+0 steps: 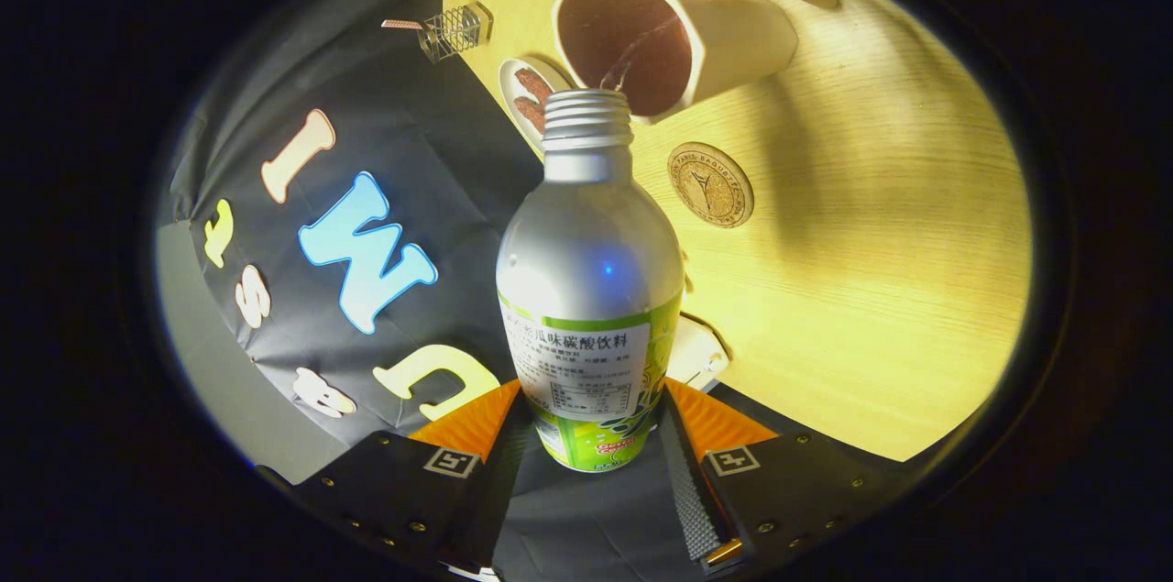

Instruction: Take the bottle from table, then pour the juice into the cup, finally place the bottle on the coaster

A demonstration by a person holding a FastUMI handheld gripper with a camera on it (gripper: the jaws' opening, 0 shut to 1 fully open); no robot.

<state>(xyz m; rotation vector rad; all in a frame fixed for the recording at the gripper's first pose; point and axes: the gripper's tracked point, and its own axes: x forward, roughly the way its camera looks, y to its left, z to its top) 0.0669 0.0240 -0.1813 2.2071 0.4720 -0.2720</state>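
Pouring w/ the bottle (588,289) clamped between our gripper (591,435) fingers, both pressing on its lower body at the label. Bottle is tipped fwd, open threaded mouth right at the rim of the cup (674,41) just ahead, and a thin stream of juice (632,60) runs into it. Coaster (710,184) lies flat on the table (871,289), a bit nearer us than the cup and off to the right of the bottle neck, apart from both.

Handling, as we judge it: metal bottle, stiff, won't crush under a firm squeeze, but the smooth shell and glossy label prob. slippery. Weight drops as it empties, so balance shifts toward the base. Low grip on the label band looks fine; going higher on the bare shoulder risks slip. Cup looks like ceramic, so don't knock the rim w/ the neck.
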